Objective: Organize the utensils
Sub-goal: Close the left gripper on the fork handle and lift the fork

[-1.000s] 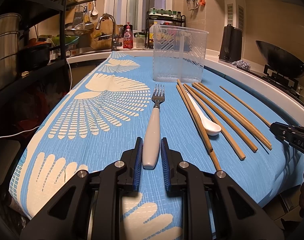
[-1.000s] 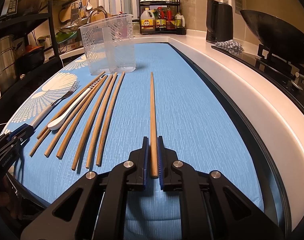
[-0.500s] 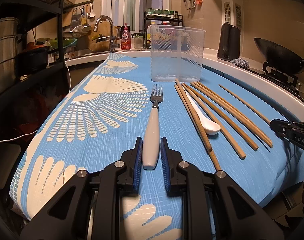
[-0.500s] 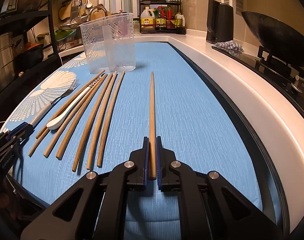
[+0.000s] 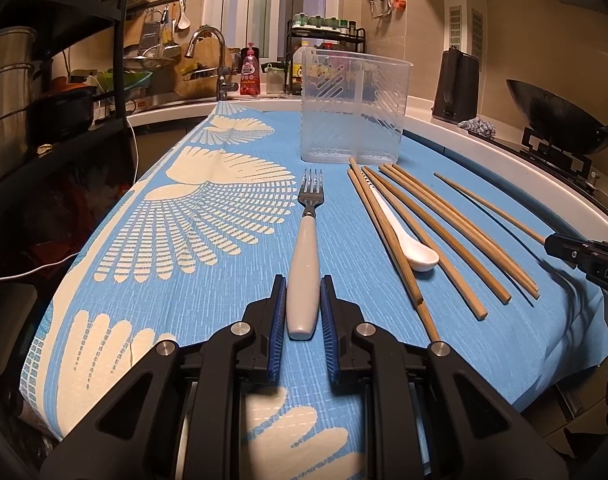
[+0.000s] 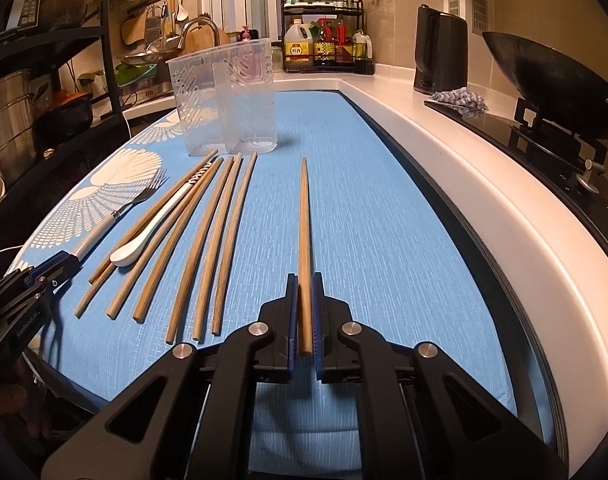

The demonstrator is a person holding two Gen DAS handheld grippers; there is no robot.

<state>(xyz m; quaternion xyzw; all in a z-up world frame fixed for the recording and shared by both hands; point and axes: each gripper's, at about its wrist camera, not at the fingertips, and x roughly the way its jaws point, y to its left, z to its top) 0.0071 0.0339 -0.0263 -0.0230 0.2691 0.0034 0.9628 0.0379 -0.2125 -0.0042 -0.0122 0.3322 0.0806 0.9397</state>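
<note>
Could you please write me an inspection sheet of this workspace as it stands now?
Surface: blue patterned cloth over the counter.
Job's things: clear divided holder empty; fork; white spoon among loose chopsticks; one lone chopstick.
Clutter: nothing seen on the cloth.
Grippers: left gripper shut on the fork handle; right gripper shut on the lone chopstick.
Cables: white cable hanging off the left edge.
Surroundings: faucet, kettle, wok, bottle rack.

fork [image 5: 304, 264]: white handle, flat, tines toward clear bin [image 5: 354, 108] | chopstick [image 6: 304, 248]: wooden, lone, right of bundle
</note>
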